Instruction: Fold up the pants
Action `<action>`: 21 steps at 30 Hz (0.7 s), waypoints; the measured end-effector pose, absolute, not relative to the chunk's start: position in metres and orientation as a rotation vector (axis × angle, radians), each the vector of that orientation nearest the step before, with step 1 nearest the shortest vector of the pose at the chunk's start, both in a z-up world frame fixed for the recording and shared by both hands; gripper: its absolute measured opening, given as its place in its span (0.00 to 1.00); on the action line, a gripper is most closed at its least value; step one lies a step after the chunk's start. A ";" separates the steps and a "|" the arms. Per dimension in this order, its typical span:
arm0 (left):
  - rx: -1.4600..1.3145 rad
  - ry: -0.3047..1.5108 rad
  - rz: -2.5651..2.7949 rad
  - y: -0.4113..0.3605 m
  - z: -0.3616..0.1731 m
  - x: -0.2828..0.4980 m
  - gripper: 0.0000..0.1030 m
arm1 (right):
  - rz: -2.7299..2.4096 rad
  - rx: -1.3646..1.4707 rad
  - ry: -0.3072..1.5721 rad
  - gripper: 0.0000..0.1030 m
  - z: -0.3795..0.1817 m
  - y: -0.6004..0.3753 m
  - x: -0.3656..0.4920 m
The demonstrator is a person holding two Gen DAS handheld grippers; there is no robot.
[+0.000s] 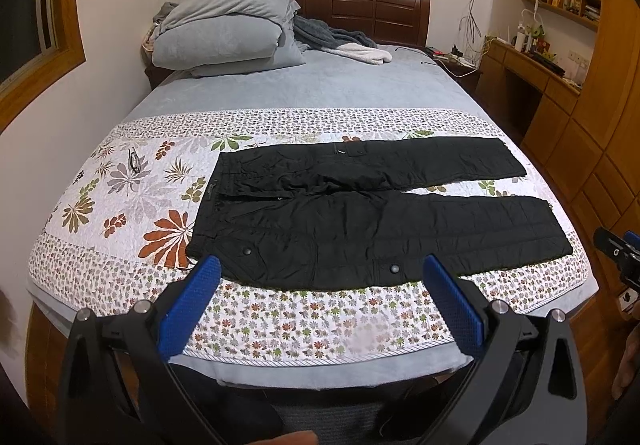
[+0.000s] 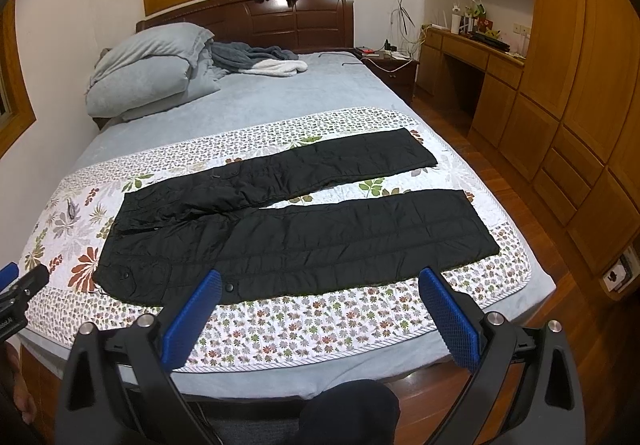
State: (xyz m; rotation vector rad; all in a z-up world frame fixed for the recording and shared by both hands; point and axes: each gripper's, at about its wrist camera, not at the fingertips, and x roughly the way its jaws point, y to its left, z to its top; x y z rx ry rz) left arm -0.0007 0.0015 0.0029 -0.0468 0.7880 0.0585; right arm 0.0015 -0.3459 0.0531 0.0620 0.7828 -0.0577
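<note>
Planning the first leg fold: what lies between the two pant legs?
Only a bare wedge of the floral quilt separates the legs of the black pants; clearest in the right wrist view.

A floral quilt [image 1: 280, 317] covers the foot end of the bed [image 1: 320, 85]. Folded grey bedding [image 1: 228, 33] is piled at the head-end left corner, a grey-and-white blanket [image 1: 344, 43] beside it against the headboard [image 1: 360, 5]. Glasses [image 1: 134, 161] lie near the quilt's left edge. A wooden desk [image 2: 472, 45] stands along the right wall.
</note>
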 end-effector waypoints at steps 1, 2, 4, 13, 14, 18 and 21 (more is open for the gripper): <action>-0.047 0.788 0.058 0.002 0.003 -0.001 0.98 | -0.058 0.062 0.782 0.97 0.053 -0.346 0.001; -0.047 0.787 0.058 0.002 0.003 -0.001 0.98 | -0.059 0.061 0.783 0.97 0.053 -0.346 0.001; -0.049 0.786 0.056 0.001 0.003 -0.001 0.98 | -0.057 0.062 0.783 0.97 0.053 -0.346 0.001; -0.047 0.789 0.058 0.001 0.003 0.000 0.98 | -0.056 0.062 0.782 0.97 0.053 -0.345 0.000; -0.046 0.789 0.057 0.001 0.003 0.000 0.98 | -0.058 0.062 0.782 0.97 0.053 -0.346 0.000; -0.044 0.790 0.054 0.000 0.002 0.001 0.98 | -0.059 0.061 0.783 0.97 0.053 -0.345 0.001; -0.042 0.792 0.053 0.000 0.001 0.001 0.98 | -0.060 0.063 0.783 0.97 0.054 -0.346 0.000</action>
